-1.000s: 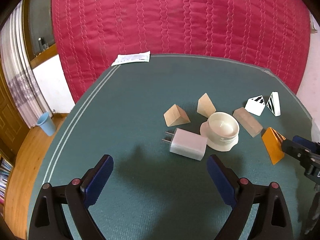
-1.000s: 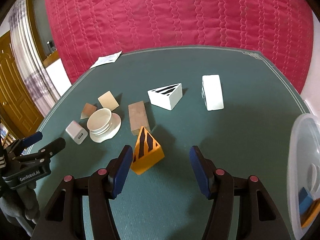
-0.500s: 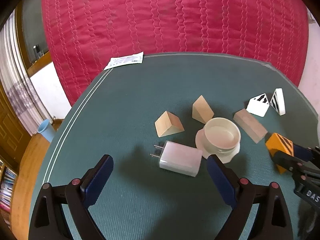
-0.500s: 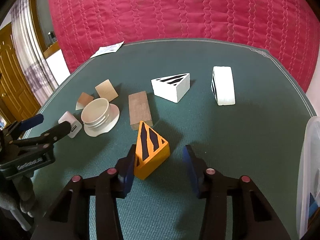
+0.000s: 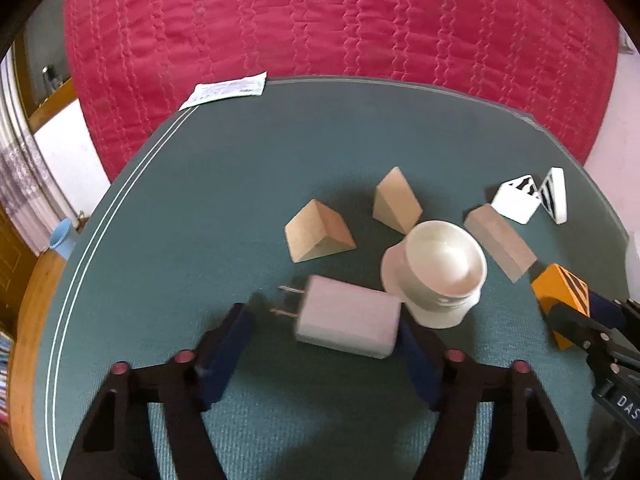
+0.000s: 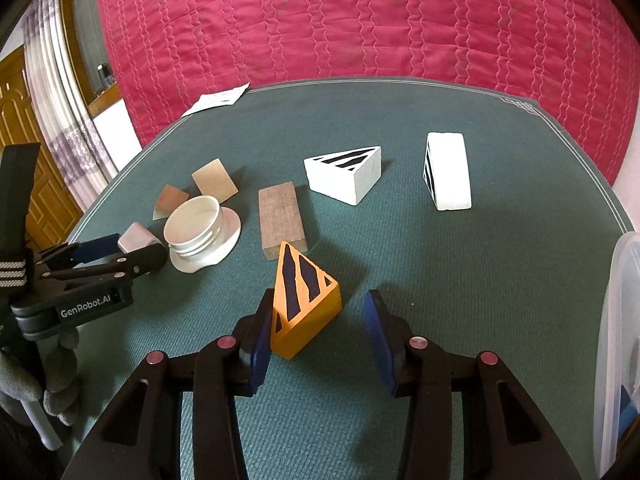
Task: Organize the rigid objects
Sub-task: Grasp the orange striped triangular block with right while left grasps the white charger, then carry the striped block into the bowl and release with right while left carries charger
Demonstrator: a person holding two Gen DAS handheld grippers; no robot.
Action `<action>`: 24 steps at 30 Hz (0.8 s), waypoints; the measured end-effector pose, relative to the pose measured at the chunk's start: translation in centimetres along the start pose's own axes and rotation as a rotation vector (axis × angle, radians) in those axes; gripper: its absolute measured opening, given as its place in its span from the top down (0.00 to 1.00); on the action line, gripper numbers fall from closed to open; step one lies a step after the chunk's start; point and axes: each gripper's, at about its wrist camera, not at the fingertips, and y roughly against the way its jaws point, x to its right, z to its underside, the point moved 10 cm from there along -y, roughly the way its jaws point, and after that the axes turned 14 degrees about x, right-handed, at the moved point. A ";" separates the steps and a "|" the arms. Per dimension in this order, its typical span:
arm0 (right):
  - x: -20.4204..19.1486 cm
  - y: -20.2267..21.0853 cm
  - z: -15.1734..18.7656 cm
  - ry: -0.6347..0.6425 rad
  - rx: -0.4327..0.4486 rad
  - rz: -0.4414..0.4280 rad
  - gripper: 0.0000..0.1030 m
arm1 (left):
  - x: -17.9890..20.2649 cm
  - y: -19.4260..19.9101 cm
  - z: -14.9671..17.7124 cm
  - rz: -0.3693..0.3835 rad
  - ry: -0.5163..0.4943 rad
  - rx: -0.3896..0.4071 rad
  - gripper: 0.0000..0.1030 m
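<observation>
A white plug adapter (image 5: 348, 322) lies on the green table between the fingers of my left gripper (image 5: 326, 354), which is open around it; gaps show on both sides. My right gripper (image 6: 318, 338) is open around an orange wedge with black stripes (image 6: 304, 300); its left pad touches the wedge, its right pad stands apart. The wedge also shows in the left wrist view (image 5: 562, 292). A white cup on a saucer (image 5: 440, 270) sits just right of the adapter.
Two plain wooden wedges (image 5: 318, 232) (image 5: 396, 200), a brown rectangular block (image 6: 280, 216) and two white striped wedges (image 6: 344, 174) (image 6: 448, 170) lie on the table. A clear plastic bin (image 6: 618, 340) stands at the right edge. A paper sheet (image 5: 226, 90) lies at the far edge.
Both grippers have moved forward and down. The left one now straddles the adapter and has narrowed. The right one has narrowed around the orange wedge.
</observation>
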 end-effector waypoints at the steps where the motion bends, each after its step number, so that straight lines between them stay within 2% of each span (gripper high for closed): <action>1: 0.0 0.0 0.0 0.000 0.000 0.000 0.57 | 0.2 0.1 -0.1 0.003 -0.009 0.006 0.40; 8: -0.2 0.1 0.0 0.001 0.001 -0.007 0.59 | 0.7 0.9 -0.4 -0.024 -0.059 0.044 0.40; 13: -0.3 0.2 0.1 0.004 0.001 -0.012 0.67 | 0.5 1.4 -0.8 -0.059 -0.073 0.074 0.40; 16: -0.5 0.3 0.2 0.009 0.002 -0.016 0.72 | 0.3 1.8 -1.0 -0.087 -0.077 0.094 0.40; 24: -0.4 1.1 0.3 0.012 0.024 -0.021 0.74 | -0.4 2.8 -1.3 -0.139 -0.055 0.134 0.40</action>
